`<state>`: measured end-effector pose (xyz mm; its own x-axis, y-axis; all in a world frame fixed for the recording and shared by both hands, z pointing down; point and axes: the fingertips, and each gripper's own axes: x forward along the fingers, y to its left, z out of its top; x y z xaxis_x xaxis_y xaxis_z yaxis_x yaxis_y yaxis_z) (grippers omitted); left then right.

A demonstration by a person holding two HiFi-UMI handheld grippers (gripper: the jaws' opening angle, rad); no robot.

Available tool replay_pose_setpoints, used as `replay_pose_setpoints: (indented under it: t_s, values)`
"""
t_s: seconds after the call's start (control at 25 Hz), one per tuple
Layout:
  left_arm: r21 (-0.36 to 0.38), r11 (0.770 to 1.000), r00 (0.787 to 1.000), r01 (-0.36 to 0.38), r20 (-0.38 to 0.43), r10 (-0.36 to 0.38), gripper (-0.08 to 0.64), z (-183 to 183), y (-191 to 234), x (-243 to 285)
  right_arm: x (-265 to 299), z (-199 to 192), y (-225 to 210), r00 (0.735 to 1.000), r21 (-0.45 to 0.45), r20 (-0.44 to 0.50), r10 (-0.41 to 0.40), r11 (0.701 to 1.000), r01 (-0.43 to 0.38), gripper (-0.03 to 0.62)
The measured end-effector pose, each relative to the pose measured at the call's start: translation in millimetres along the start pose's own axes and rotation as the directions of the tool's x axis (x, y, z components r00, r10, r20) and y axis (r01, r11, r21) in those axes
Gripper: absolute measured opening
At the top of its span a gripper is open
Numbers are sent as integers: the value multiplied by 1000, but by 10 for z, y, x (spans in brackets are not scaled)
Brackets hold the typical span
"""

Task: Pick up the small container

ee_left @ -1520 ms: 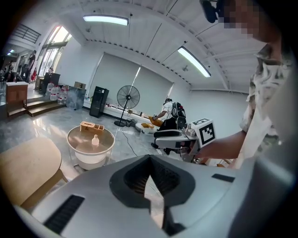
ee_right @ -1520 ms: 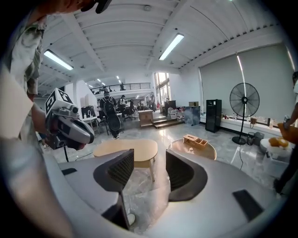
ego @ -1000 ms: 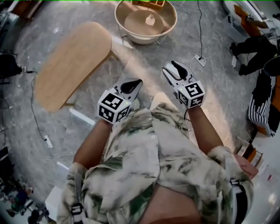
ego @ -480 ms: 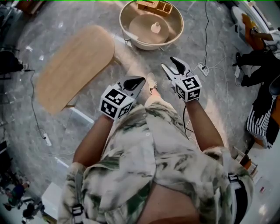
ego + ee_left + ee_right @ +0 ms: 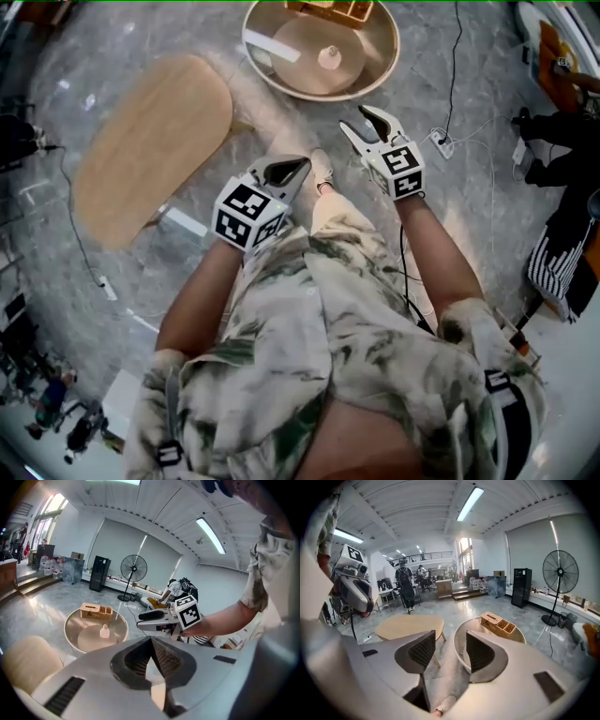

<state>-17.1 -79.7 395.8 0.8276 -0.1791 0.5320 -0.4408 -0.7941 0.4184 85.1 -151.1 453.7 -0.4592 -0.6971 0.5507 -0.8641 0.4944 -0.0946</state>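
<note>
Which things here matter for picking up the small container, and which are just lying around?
For the job: small container, standing in the round tub; right gripper, open and empty; left gripper, shut.

Lying about: oval wooden table; wicker organizer in the tub; power strip on the floor; standing fan.

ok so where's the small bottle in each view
Head view: small bottle near the top, on the round table.
Left gripper view: bottle left of centre, on that table.
Right gripper view: not seen; a jaw covers much of the table.
Shared landmark: the wicker basket at the table's rim.
</note>
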Motion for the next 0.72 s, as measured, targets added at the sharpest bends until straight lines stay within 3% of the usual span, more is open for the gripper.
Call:
replay_pose_setpoints:
  t_s: [0.32,0.72]
  values:
    - [-29,1000,999,-8,-38,7,21,322,424,710,669,-169,-688,997,33,-61,40,999,-38,222]
    - [-84,996,996,-14,-90,7,21,288,1007,1444,1652,-625,-1515,995,81,-90,33,996,-26,224]
